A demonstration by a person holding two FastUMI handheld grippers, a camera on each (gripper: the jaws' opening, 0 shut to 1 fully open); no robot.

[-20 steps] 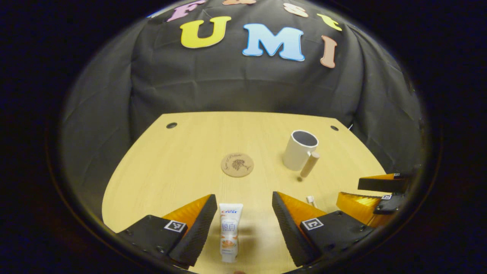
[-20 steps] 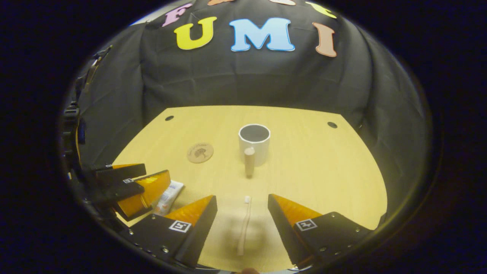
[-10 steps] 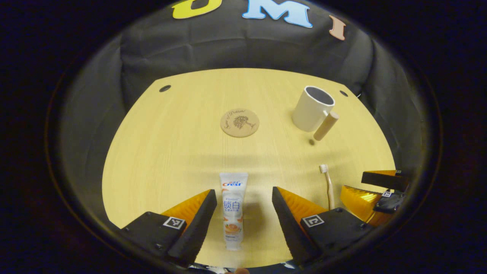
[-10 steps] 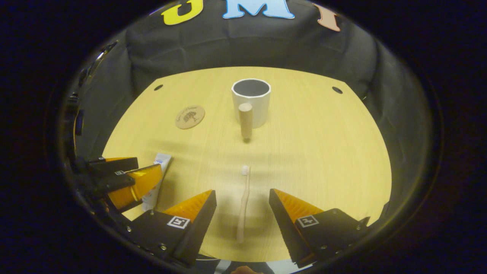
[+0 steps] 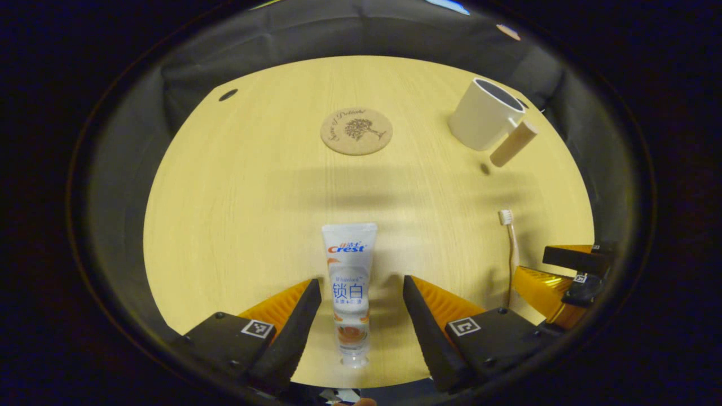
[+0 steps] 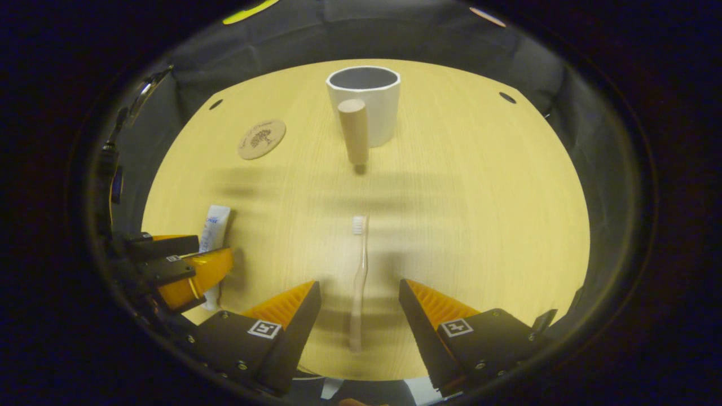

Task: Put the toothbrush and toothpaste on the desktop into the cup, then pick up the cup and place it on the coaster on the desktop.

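both claws are spread wide and gripping nothing, the left gripper (image 5: 357, 293) straddling the toothpaste (image 5: 350, 287) flat on the desktop (image 5: 237, 192), the right gripper (image 6: 357, 299) straddling the toothbrush (image 6: 359, 276), cup (image 6: 366, 107) and coaster (image 5: 356, 131) beyond.

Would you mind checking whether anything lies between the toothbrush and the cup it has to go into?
Nothing visible does. In the right gripper view, bare desktop separates the toothbrush from the cup; only the cup's own wooden handle faces the brush.

Pale wooden desktop (image 5: 237, 186) with holes (image 5: 228, 95)
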